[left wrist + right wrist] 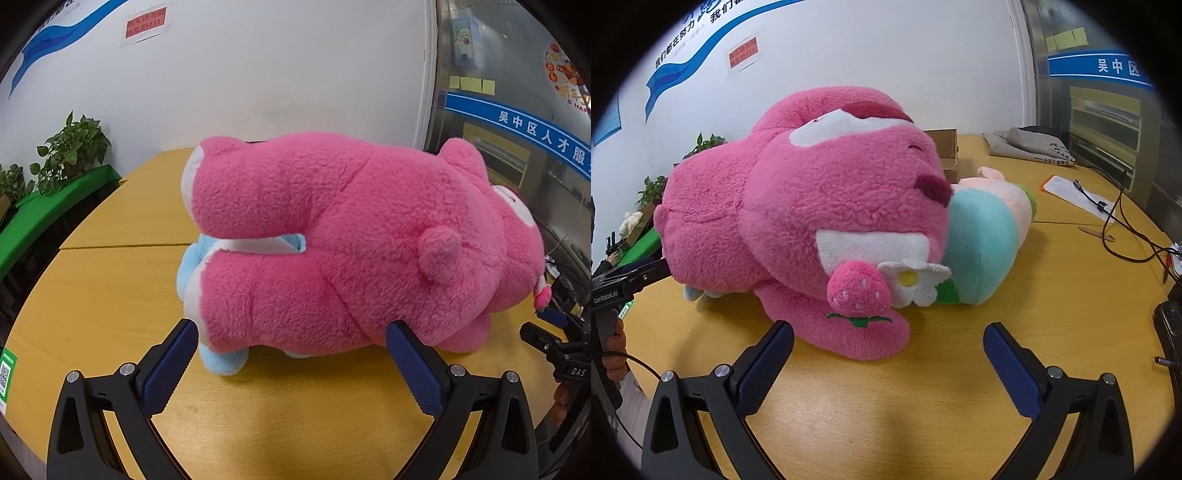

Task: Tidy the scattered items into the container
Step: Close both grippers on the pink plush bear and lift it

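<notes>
Both tongs, left tongs [291, 350] and right tongs [888, 350], gape released beside the pink bear [351, 240]; best clamp its plush deeply at both ends.

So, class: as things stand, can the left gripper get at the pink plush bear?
Probably yes: the left gripper is open, and the pink plush bear lies right ahead of its fingertips with nothing between.

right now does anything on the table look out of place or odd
Yes: the pink bear is tipped over, lying across a light blue plush that is partly pinned under it. Cables trail loosely across the table at the right. Both grippers are open and hold nothing.
</notes>
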